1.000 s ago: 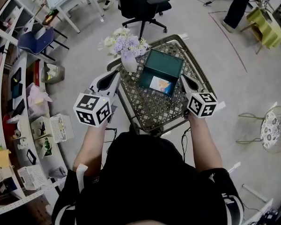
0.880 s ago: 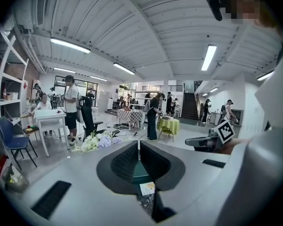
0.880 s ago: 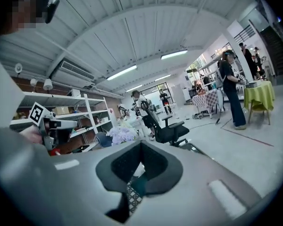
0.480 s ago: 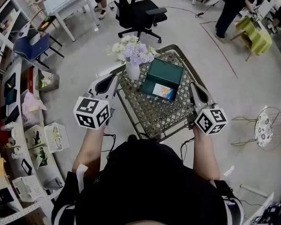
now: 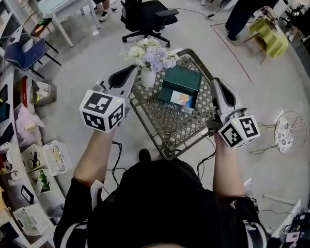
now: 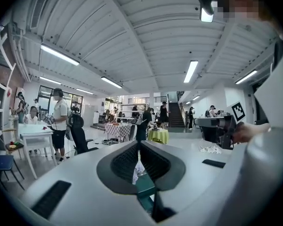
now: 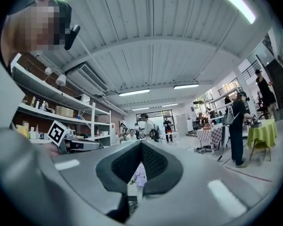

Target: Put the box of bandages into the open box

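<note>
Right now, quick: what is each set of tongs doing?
Left tongs: closed, holding nothing.
Right tongs: closed, holding nothing.

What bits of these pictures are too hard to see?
- Print on the bandage box: too small in the head view.
- Open box: left gripper view shows only a sliver; the left gripper blocks the rest.
- Flowers: right gripper view, only a sliver past the right gripper.

Head view overhead; claw views level, sharing flowers.
</note>
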`<act>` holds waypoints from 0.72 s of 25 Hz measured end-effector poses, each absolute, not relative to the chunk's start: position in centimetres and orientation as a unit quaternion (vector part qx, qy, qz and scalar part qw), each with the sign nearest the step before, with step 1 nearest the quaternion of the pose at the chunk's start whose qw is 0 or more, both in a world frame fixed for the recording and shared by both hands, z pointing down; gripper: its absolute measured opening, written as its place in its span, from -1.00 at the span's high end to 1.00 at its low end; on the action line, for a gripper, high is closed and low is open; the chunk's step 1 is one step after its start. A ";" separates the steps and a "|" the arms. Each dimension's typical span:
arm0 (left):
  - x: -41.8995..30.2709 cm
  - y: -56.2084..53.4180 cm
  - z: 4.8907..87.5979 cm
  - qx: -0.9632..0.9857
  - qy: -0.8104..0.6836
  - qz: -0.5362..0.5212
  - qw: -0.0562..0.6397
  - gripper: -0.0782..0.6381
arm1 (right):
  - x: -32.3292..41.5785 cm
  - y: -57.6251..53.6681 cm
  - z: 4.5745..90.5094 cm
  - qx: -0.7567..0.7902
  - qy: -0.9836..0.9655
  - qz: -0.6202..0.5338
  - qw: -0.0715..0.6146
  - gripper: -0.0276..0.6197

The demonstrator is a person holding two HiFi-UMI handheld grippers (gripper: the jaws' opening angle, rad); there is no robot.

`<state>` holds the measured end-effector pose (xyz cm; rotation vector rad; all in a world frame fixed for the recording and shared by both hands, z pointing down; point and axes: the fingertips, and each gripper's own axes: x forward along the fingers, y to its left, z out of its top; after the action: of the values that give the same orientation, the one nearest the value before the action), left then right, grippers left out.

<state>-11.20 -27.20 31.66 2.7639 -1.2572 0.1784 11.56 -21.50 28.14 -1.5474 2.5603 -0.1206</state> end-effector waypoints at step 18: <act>-7.3 -26.7 31.0 0.887 -0.457 0.029 0.051 0.73 | 16.2 -20.9 27.4 -0.528 0.845 -0.016 0.086 0.89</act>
<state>-7.25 -26.75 30.98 2.7011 -1.3918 0.0871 16.23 -20.95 27.41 -1.5740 2.5169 -0.0472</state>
